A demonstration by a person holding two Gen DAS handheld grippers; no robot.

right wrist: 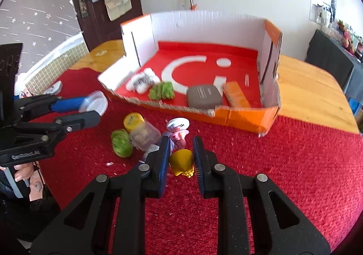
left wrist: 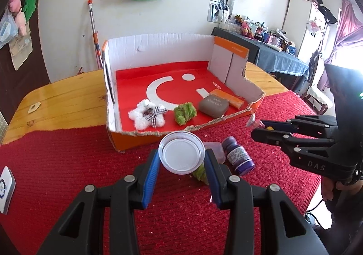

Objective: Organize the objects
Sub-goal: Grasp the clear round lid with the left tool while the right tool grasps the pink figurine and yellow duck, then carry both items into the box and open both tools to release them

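Your left gripper (left wrist: pixel 181 165) is clamped on a clear lid (left wrist: pixel 181 152), its 2 blue pads pressing the rim from either side, and it holds the lid above the red mat (left wrist: pixel 68 164), just short of the near wall of the box (left wrist: pixel 158 50). Your right gripper (right wrist: pixel 181 155) is closed around a yellow toy (right wrist: pixel 181 160) that looks lifted off the mat, to the right of the left one and also on the near side of the box. Below and between the grippers, 4 things are left on the mat: a green puff (right wrist: pixel 121 142), a yellow-capped jar (right wrist: pixel 141 132) lying on its side, a purple bottle (left wrist: pixel 238 155) and a small pink figure (right wrist: pixel 178 132). Inside the box, 4 things already sit in a row along the near edge: a white star (left wrist: pixel 147 114) at the left, a second green puff (left wrist: pixel 185 113), a grey case (left wrist: pixel 213 106) and an orange bar (left wrist: pixel 228 98) at the right. By my count the task is about 1 third done, with 2 items in hand and 4 yet to collect; the far half of the box is free for them.
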